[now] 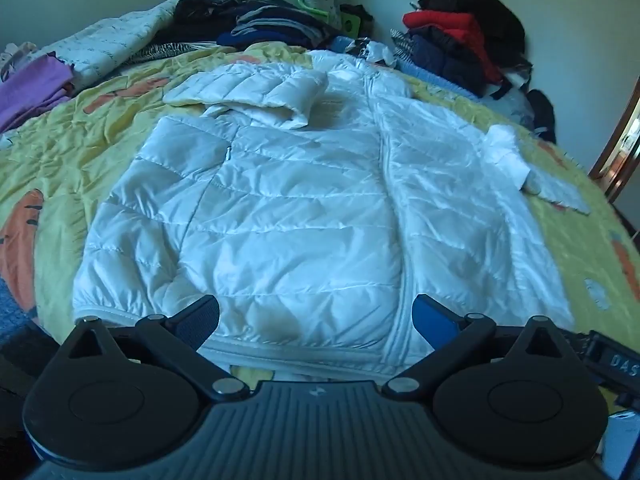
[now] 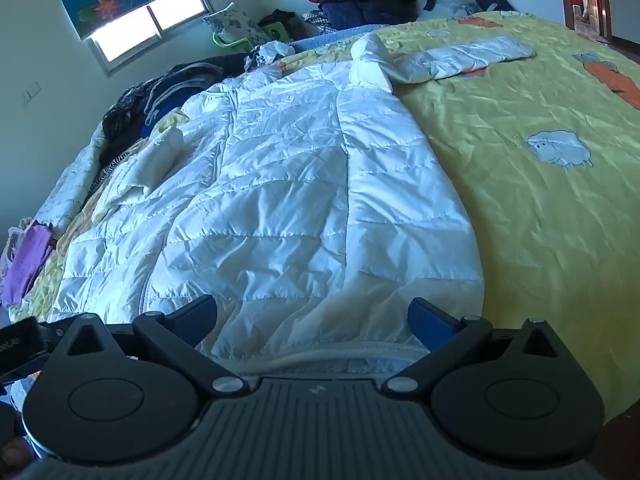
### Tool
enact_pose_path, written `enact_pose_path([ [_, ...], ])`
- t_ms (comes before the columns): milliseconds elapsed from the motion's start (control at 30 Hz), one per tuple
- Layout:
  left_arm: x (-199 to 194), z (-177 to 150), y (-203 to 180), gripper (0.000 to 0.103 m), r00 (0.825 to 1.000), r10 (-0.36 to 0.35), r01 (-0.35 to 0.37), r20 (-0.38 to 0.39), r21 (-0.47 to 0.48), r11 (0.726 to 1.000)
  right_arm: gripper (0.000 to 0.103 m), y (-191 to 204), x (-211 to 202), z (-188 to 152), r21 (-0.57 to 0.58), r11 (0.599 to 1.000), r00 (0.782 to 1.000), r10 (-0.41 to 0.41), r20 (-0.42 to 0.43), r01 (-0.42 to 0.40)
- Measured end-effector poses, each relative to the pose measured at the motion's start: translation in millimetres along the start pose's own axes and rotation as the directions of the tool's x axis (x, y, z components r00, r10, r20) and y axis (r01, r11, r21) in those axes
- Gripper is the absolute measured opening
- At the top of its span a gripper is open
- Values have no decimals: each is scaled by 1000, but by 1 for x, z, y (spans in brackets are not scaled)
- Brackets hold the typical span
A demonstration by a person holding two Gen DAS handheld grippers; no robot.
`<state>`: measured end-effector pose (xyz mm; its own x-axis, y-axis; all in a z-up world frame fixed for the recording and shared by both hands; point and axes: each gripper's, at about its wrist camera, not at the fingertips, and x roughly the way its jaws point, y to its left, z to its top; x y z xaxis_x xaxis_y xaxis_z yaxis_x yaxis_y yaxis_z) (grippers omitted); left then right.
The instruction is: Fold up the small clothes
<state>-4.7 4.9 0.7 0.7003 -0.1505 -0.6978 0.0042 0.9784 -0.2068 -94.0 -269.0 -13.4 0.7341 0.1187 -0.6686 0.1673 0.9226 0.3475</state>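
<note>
- Below both grippers, a white quilted jacket (image 1: 280, 208) lies flat, front up, on a yellow bedspread (image 1: 80, 140), its hem toward the cameras.
- Left gripper (image 1: 318, 320) tilts down at the hem just left of the zipper; jaws spread wide, nothing between the pads, and the hem lies under the gap.
- Right gripper (image 2: 312, 322) tilts down likewise over the hem's right part; jaws fully apart, gripping nothing.
- One sleeve (image 1: 256, 92) is folded across the chest near the collar; the other sleeve (image 2: 460, 58) stretches out sideways over the bedspread.
- Piled clothes (image 1: 452, 40) sit at the far side of the bed by the wall, well apart from the jacket's hem.
- Whether either gripper's fingers touch the fabric cannot be told.
</note>
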Motion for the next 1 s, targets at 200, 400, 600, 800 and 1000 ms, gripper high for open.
enact_pose_path([
  [200, 0, 0, -1, 103, 1000, 9, -9, -10, -7, 1000, 103, -5, -1, 0, 15, 1000, 1000, 4, 1, -5],
  [400, -2, 0, 0, 103, 1000, -21, 21, -4, -7, 1000, 103, -4, 0, -1, 18, 1000, 1000, 2, -2, -2],
  [600, 0, 0, 4, 103, 1000, -17, 16, -23, -35, 999, 103, -5, 1, -1, 18, 1000, 1000, 1, -4, -1],
  [800, -1, -1, 4, 103, 1000, -9, 8, -18, -32, 999, 103, -6, 1, -1, 20, 1000, 1000, 1, -5, -1],
  [1000, -2, -1, 3, 103, 1000, -6, 5, -18, -31, 1000, 103, -7, 2, -1, 25, 1000, 1000, 2, -5, -2],
])
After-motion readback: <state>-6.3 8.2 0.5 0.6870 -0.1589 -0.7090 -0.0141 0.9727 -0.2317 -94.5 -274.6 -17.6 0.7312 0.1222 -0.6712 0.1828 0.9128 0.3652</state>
